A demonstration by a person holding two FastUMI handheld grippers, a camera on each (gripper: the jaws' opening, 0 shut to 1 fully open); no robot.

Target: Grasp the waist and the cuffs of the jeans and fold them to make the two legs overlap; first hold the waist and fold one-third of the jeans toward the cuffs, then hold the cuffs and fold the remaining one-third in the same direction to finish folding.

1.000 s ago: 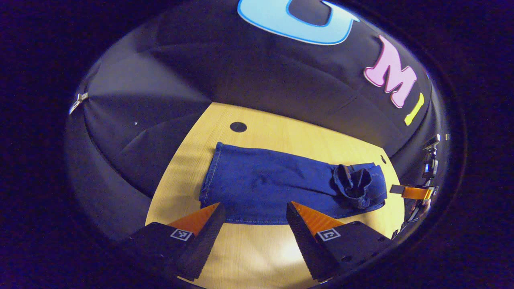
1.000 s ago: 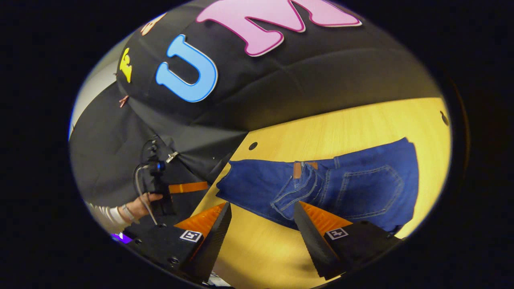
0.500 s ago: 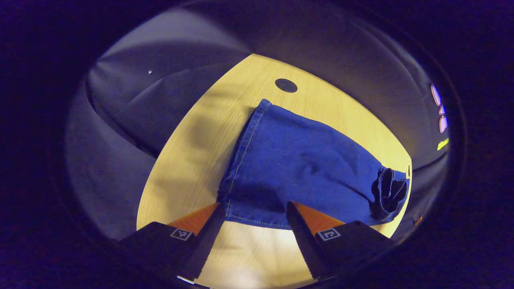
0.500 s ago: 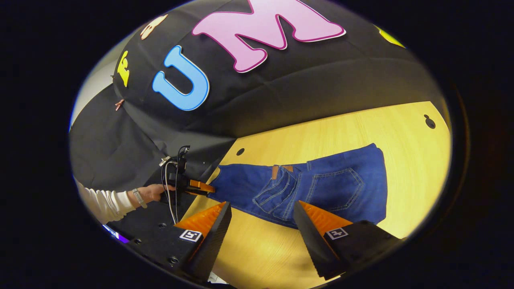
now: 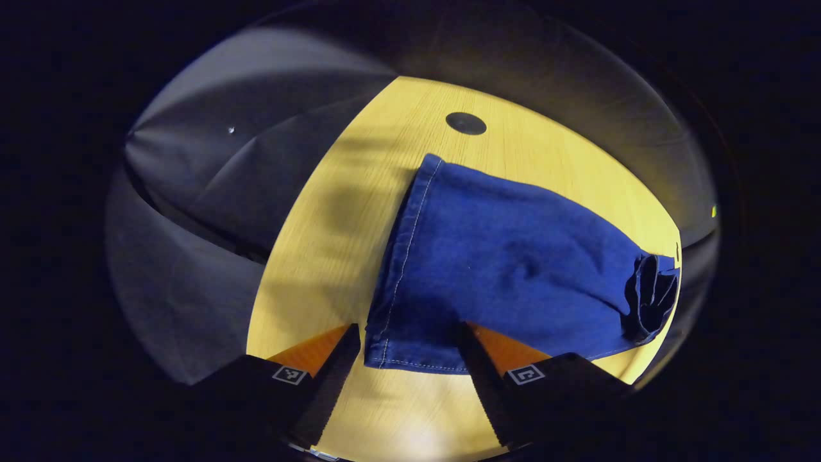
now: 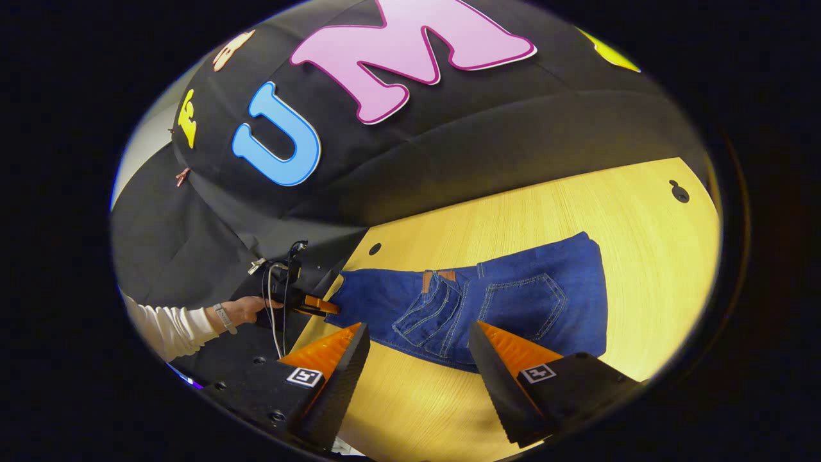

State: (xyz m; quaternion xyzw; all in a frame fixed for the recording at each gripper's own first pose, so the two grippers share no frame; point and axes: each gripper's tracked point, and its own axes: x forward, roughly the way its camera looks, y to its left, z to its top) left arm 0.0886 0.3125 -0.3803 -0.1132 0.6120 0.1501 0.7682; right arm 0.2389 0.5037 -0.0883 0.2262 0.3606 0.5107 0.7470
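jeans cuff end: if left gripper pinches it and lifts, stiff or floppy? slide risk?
Likely floppy: the jeans lie flat and bunch into folds at the far end. Layered denim probably sags from one pinch. The wooden table looks smooth, so pushing the cloth may slide it.

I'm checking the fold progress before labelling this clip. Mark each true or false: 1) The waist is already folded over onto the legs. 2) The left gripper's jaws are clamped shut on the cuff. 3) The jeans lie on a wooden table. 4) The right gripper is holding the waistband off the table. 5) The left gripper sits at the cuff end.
1) True: in the right gripper view the jeans lie with the waist and back pocket on top of the legs.
2) False: the left gripper has its jaws open, with the cuff edge between them.
3) True: the table is light wood.
4) False: the right gripper is open, near the jeans, gripping nothing.
5) True.
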